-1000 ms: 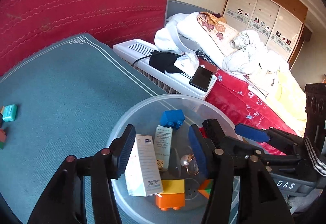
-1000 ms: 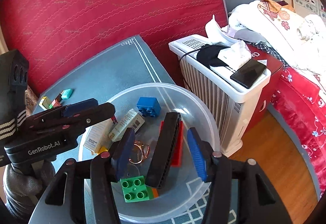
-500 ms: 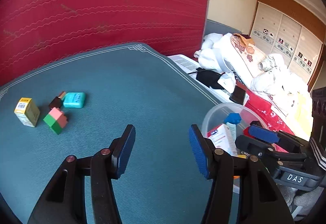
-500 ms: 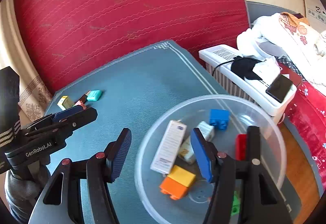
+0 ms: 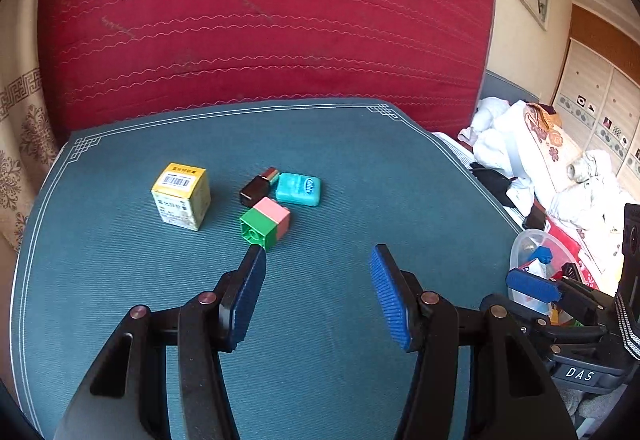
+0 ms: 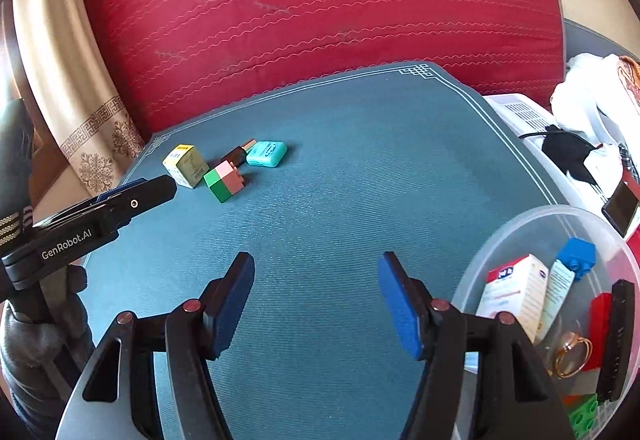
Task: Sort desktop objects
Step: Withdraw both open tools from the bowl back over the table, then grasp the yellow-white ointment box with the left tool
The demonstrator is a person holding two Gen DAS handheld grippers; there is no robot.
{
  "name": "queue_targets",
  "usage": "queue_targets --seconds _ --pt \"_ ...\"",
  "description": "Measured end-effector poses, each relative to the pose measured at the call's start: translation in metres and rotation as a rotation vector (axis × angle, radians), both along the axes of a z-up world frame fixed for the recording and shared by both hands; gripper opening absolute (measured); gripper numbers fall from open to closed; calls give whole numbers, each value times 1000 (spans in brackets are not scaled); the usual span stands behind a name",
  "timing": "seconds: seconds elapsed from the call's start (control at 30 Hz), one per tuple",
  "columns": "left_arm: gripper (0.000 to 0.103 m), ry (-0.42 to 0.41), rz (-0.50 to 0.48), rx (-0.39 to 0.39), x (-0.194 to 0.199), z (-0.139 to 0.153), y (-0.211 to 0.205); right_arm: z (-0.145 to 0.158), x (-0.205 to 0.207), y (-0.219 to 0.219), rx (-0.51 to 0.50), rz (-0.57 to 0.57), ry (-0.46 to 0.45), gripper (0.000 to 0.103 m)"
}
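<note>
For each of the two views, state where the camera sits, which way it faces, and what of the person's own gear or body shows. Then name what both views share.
Left wrist: on the left gripper, looking down across the blue mat at the yellow box; right gripper at right.
Right wrist: on the right gripper, its empty jaws opening, facing the mat; left gripper and gloved hand at left.
Shared: yellow box, pink-green block, teal case, clear bowl.

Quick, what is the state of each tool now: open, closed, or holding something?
Left tool: open, holding nothing.
Right tool: open with jaws opening further, nothing between them.
</note>
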State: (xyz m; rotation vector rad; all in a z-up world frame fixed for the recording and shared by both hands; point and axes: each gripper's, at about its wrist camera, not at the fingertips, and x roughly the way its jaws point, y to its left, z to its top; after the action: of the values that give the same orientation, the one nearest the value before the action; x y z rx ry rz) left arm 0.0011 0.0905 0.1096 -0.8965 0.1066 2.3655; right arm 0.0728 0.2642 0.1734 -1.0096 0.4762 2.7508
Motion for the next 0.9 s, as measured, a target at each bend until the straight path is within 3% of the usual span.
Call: queue_targets --seconds 0.43,0.9 --pt "58 -26 87 -9 -39 -12 -24 -7 -32 -9 1 34 -19 69" --pt "58 -19 275 -66 -112 -35 -53 -22 -66 -15 -47 54 -24 69"
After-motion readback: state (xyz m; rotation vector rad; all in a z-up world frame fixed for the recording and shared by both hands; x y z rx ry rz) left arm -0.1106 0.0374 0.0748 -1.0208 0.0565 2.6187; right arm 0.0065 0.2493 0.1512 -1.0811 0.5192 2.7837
